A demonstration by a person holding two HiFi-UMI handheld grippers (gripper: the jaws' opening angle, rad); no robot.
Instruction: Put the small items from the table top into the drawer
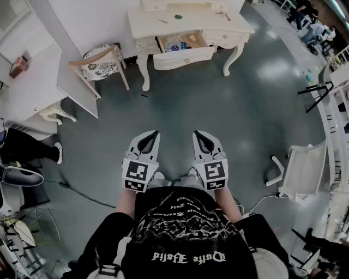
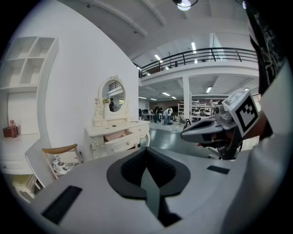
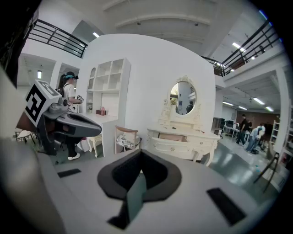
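Most of the job looks left to do. The white surface (image 1: 163, 28) stands far off across the floor, well apart from the person. Its drawer (image 1: 182, 58) is pulled open and has some things inside. The left tongs (image 1: 155, 133) and the right tongs (image 1: 197, 133) are both shut tight and hold nothing. A green thing (image 1: 178, 16) and a few small bits (image 1: 223, 14) lie on top, waiting.

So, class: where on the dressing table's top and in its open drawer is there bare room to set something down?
The table top is bare between the green item and the small item near its right end. The drawer is crowded at its left, while its right part looks bare.
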